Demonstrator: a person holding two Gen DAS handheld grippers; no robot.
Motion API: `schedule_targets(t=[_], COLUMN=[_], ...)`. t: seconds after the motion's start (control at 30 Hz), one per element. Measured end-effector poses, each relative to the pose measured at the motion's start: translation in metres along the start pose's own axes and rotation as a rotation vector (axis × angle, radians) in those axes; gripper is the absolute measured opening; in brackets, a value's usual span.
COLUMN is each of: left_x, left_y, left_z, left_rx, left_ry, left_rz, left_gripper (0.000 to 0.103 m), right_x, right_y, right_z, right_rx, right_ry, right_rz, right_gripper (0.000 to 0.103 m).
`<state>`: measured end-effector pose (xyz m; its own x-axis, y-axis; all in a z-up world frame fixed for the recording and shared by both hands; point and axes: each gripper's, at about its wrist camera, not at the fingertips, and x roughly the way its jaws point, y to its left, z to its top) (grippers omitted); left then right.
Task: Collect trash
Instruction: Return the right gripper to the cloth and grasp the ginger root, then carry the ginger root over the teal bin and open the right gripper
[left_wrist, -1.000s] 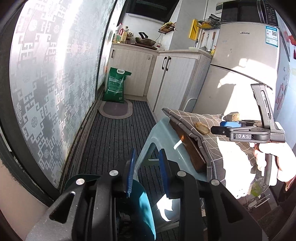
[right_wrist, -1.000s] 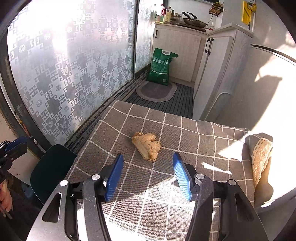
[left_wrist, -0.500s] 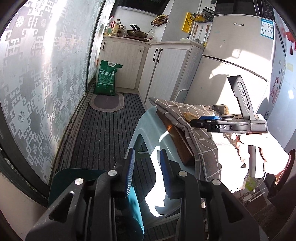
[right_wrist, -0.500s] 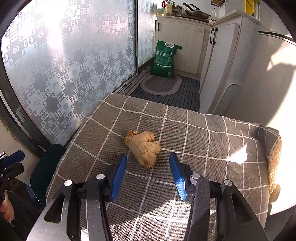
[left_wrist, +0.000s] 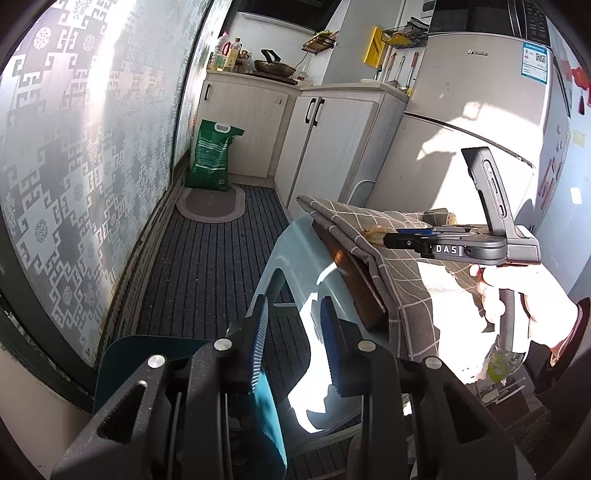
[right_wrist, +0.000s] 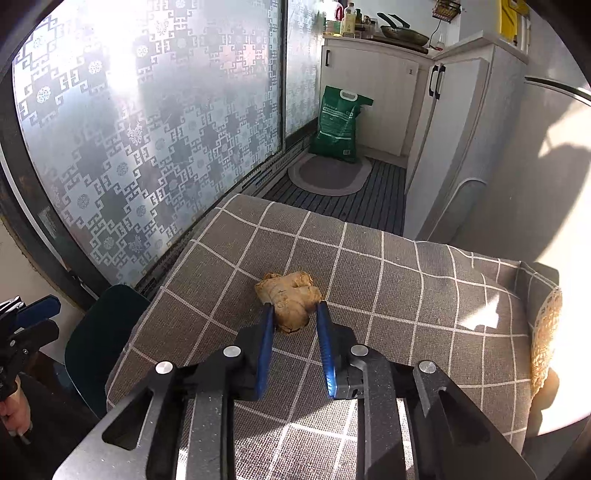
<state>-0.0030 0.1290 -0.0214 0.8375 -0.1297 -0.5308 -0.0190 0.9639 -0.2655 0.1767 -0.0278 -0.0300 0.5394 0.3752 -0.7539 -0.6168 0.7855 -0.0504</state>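
The ginger root (right_wrist: 290, 301) lies near the middle of the checked cloth (right_wrist: 406, 288), long axis running from the cloth's far left edge toward me. My right gripper (right_wrist: 293, 314) has its blue pads at a narrow gap, pressing the root's near end from both sides. My left gripper (left_wrist: 295, 314) stands narrowly parted, jaws opening, one finger against the teal dustpan (left_wrist: 122, 362).

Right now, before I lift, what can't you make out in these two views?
- Ginger root, right wrist view: underside hidden against the checked cloth.
- Teal bin, left wrist view: inside blocked by the left gripper.
- Right gripper: shut on the root.
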Motion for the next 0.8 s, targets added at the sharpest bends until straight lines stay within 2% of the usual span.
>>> schedule_targets(t=[0.47, 0.6, 0.8], left_x=[-0.004, -0.002, 0.001], left_y=[0.000, 0.001, 0.001], left_z=[0.003, 0.001, -0.004], left_rx=[0.011, 0.026, 0.058], left_ry=[-0.015, -0.003, 0.007], left_rz=[-0.011, 0.001, 0.013], left_gripper=[0.034, 0.035, 0.035], right_x=[-0.032, -0.046, -0.058], right_y=[0.015, 0.033, 0.083], right_z=[0.005, 0.009, 0.014], right_rx=[-0.023, -0.038, -0.120], right_ry=[-0.029, -0.043, -0.034], right_rz=[0.033, 0.102, 0.225], right_gripper=[0.022, 0.022, 0.022])
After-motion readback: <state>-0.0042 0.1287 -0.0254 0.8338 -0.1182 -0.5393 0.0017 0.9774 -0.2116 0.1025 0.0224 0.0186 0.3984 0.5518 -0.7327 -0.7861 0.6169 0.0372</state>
